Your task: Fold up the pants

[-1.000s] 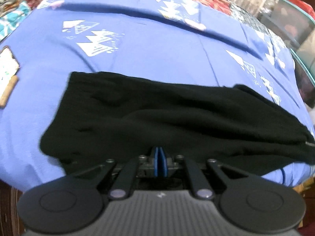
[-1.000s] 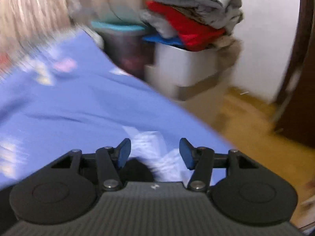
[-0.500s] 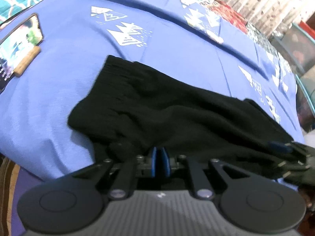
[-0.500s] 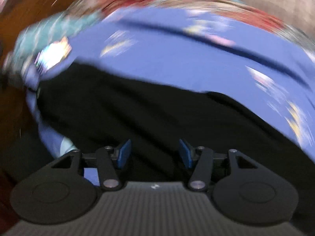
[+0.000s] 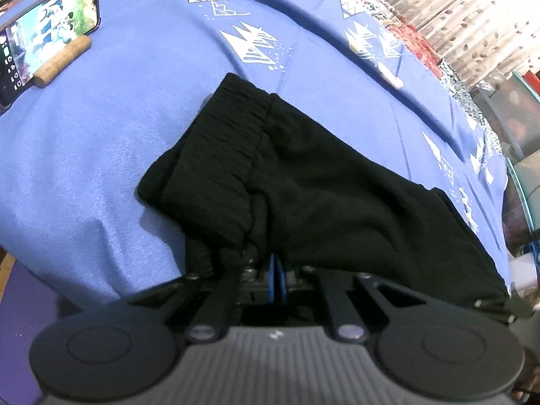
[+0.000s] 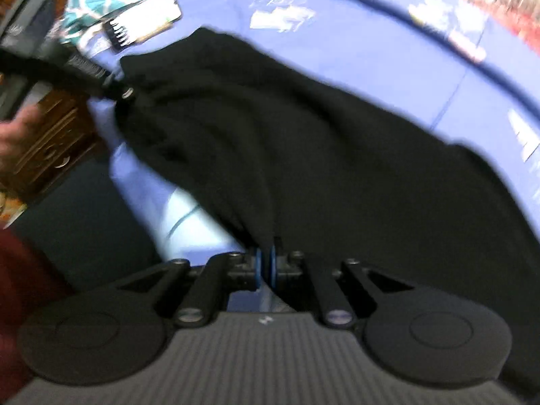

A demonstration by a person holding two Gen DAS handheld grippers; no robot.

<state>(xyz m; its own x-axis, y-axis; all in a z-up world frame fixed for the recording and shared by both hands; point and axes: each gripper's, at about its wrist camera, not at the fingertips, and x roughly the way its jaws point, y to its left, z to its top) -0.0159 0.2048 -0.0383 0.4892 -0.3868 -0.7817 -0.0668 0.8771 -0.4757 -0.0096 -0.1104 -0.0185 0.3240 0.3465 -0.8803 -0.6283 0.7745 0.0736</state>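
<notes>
Right gripper point(image 6: 265, 265) has swung from the bedside onto the cloth, its jaws just closing on a pinch of black fabric.

The left gripper point(image 5: 277, 275), jaws pressed together, pinches the gathered waistband end of the soft black knit pants point(image 5: 320, 182), now nearer than before. The pants lie lengthwise along the near edge of the blue printed bedsheet point(image 5: 135, 101), seemingly already doubled leg on leg; I judge the crosswise folds remain. Well clear on the far left, a lit phone point(image 5: 50, 37) leans on a cork stand point(image 5: 62, 64). Nothing lies on the sheet beyond the pants to block a fold.
</notes>
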